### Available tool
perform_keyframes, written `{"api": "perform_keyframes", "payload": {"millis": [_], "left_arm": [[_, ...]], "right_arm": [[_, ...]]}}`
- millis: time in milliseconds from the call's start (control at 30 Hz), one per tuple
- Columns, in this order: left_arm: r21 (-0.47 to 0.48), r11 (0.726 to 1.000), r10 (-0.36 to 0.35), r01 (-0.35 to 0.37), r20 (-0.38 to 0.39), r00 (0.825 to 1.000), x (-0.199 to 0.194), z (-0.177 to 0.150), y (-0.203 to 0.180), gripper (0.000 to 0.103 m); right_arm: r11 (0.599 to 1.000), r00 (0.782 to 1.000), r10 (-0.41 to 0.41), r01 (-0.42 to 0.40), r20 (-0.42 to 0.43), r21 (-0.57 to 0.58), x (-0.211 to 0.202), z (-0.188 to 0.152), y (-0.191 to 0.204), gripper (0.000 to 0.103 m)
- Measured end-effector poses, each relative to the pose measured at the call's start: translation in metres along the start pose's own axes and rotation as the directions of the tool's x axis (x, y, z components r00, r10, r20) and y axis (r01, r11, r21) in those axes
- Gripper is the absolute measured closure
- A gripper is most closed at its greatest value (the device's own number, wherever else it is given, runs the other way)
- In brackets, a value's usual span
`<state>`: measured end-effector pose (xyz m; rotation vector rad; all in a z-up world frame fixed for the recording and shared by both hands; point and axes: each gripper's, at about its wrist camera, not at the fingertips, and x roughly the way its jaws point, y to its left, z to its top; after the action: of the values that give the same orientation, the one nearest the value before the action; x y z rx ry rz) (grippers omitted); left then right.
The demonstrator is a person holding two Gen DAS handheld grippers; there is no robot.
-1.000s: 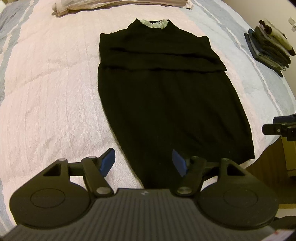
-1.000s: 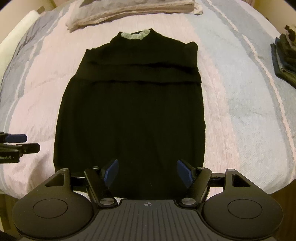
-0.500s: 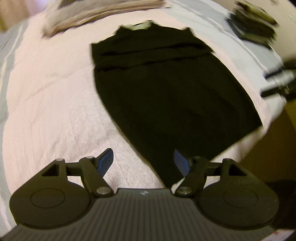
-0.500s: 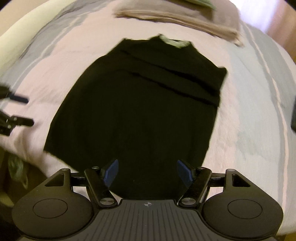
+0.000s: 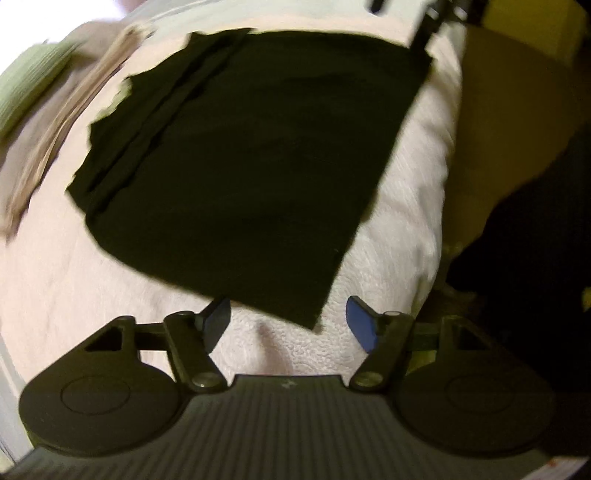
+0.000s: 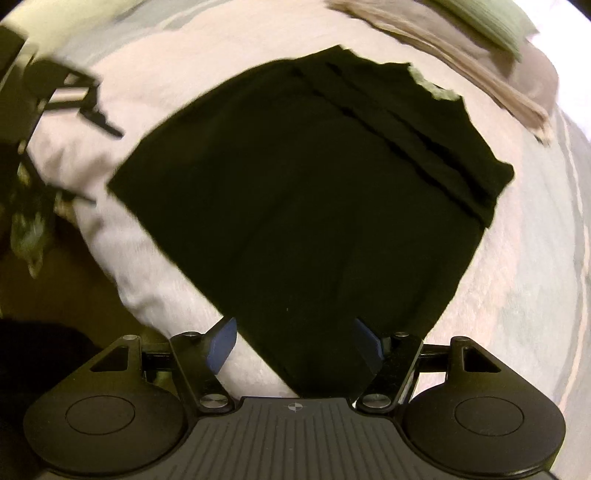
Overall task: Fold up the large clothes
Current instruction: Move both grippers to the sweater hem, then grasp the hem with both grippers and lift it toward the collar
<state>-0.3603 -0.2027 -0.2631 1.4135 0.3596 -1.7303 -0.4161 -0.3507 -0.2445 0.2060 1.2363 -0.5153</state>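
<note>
A black dress is laid flat on a bed covered with a pale pink quilted spread; both views are smeared by motion blur. In the left wrist view the garment is seen at a slant, its hem corner pointing down between the fingers of the left hand-held gripper, whose blue pads are held wide apart with nothing between them. The corner is seen just ahead of the pads (contact cannot be made out). The bed's edge is seen to the right of the dress, with a yellowish floor beyond it.

In the right wrist view the dress fills the middle of the frame, and its other hem corner is seen low between the spread fingers of the right hand-held gripper. Its jaws are apart as well, and nothing is clamped. A pale collar is visible at the far end of the garment, and a layered band is seen across the upper body. Folded beige bedding lies beyond the collar, with a green pillow behind it. The left hand-held gripper is seen, blurred, at the upper left of this view, over the bed's edge.
</note>
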Motion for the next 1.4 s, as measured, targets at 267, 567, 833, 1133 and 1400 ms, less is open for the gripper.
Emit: {"api": "perform_keyframes", "payload": {"millis": [267,567,833,1133,1400], "left_arm": [[0.268,0.961,0.058,-0.068,0.044,0.997,0.038,-0.016,-0.03,0.055],[0.258,0.964,0.045,-0.064,0.08,0.996,0.038,-0.01,-0.021,0.091],[0.136,0.99,0.012,-0.024,0.089,0.996,0.018,-0.001,0.001,0.098],[0.095,0.995,0.006,-0.016,0.099,0.995,-0.007,0.008,0.017,0.099],[0.06,0.998,0.003,-0.011,0.133,0.991,-0.055,0.015,0.035,0.101]], "right_arm": [[0.952,0.995,-0.101,0.097,0.002,-0.292,0.047,-0.055,0.032,0.036],[0.854,0.975,-0.209,0.218,0.072,-0.473,0.066,-0.093,0.037,0.036],[0.84,0.973,-0.217,0.229,0.082,-0.492,0.058,-0.1,0.024,0.057],[0.891,0.971,-0.201,0.236,0.13,-0.387,0.016,-0.073,0.011,0.103],[0.897,0.971,-0.191,0.232,0.142,-0.375,-0.039,-0.057,0.001,0.103]]}}
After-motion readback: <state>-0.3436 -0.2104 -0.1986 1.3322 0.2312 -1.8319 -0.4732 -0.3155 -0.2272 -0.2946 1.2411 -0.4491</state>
